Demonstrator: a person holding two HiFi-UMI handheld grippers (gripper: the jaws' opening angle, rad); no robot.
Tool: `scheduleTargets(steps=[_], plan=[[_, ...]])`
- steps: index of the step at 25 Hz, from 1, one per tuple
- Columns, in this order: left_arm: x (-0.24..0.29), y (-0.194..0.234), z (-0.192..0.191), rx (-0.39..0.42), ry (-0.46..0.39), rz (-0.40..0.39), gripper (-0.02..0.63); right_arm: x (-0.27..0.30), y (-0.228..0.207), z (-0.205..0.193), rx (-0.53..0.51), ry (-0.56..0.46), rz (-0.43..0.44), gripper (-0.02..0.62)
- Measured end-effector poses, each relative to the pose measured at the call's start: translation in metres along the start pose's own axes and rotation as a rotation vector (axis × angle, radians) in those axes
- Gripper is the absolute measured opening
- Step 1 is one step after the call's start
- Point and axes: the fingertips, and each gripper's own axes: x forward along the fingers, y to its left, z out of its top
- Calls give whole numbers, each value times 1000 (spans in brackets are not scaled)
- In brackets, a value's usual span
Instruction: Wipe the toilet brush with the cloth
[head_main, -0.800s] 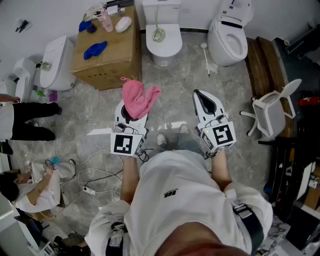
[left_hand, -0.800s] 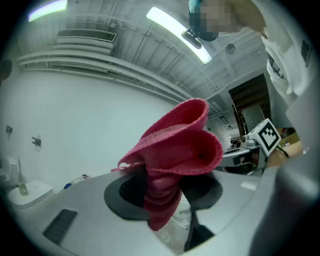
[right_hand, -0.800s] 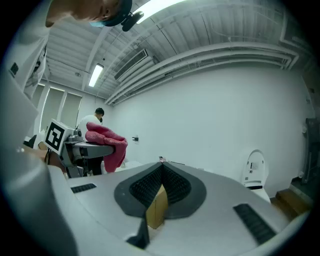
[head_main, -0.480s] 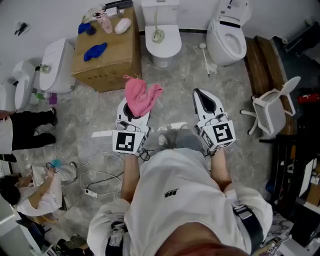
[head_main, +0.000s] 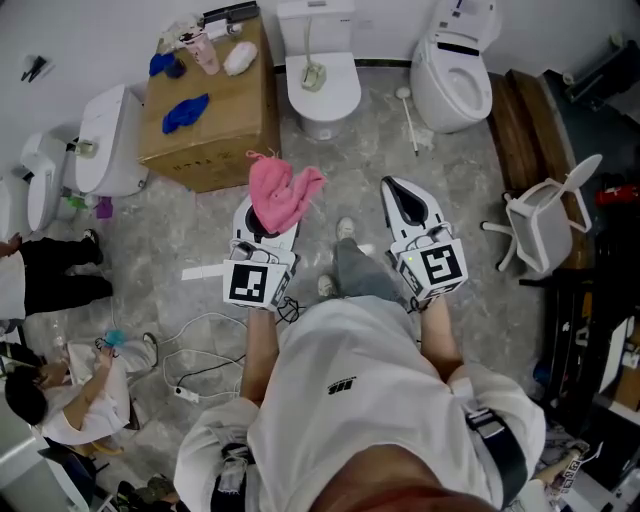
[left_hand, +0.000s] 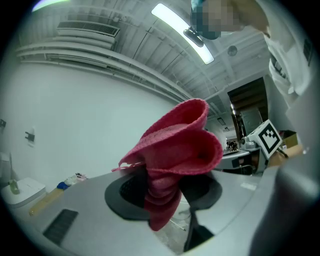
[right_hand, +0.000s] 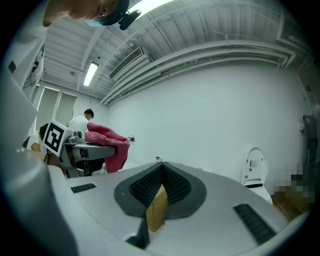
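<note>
So the left hand-held gripper (head_main: 262, 228) is clamped on the pink cloth (head_main: 280, 192). In the left gripper view the cloth is bunched up between the jaws, with a fold puffing out above them and a tail hanging below. The right hand-held gripper (head_main: 397, 192) has its jaws pressed fully together with nothing between them. Both are held out level in front of the person, side by side but well apart, over the grey stone floor (head_main: 200, 220).

What looks like the toilet brush (head_main: 315, 68) is lying on the closed lid of the middle toilet (head_main: 322, 100), well ahead of both grippers, handle pointing toward the tank. There's also a thin white stick with a round end (head_main: 411, 118) on the floor between that toilet and the right toilet (head_main: 455, 80); can't really tell what it is.

Left of the middle toilet is a cardboard box (head_main: 215, 130) with a blue rag (head_main: 186, 112) and some small bottles on top. A white chair (head_main: 545, 220) stands off to the right. Some cables (head_main: 200, 350) are on the floor at lower left, near a seated person (head_main: 70, 395).
</note>
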Motion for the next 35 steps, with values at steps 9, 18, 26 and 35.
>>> scheduleTargets(steps=[9, 18, 26, 35], plan=[[68, 35, -10, -3, 32, 21, 184, 65, -48, -2, 17, 10, 37, -5], [159, 65, -11, 6, 55, 54, 184, 136, -120, 6, 22, 1, 78, -5], [226, 77, -17, 0, 55, 97, 184, 188, -177, 2, 25, 6, 141, -5], [266, 102, -33, -23, 74, 124, 184, 231, -203, -12, 45, 22, 171, -5]])
